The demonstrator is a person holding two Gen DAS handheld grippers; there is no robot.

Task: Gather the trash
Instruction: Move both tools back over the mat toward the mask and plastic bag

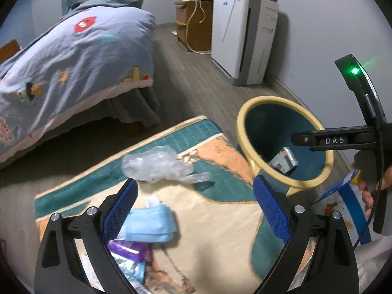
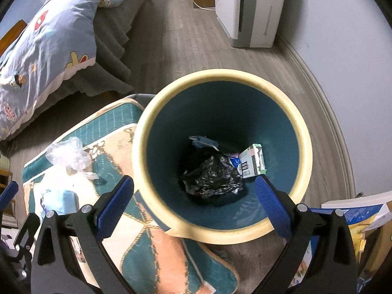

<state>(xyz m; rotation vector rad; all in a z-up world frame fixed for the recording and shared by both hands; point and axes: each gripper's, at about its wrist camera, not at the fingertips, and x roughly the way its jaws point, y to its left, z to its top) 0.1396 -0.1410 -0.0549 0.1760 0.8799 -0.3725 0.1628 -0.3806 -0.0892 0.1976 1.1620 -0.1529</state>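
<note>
A teal bin with a cream rim [image 1: 245,112] [image 2: 220,76] stands on the floor by the rug. In it lie a crumpled black bag [image 2: 212,176] and a small white carton [image 2: 252,163] [image 1: 284,163]. On the rug lie a clear plastic bag [image 1: 156,164] [image 2: 67,153], a blue face mask [image 1: 149,225] [image 2: 61,199] and a purple wrapper [image 1: 129,250]. My left gripper [image 1: 196,210] is open and empty above the rug, near the mask. My right gripper [image 2: 194,205] is open and empty over the bin's mouth; it shows at the right of the left wrist view [image 1: 294,140].
A patterned teal and peach rug [image 1: 220,220] [image 2: 147,245] covers the floor. A bed with a blue quilt [image 1: 73,61] [image 2: 49,44] stands at the left. A white air purifier [image 1: 242,36] [image 2: 250,9] stands by the wall. Boxes and papers [image 2: 355,213] lie at the right.
</note>
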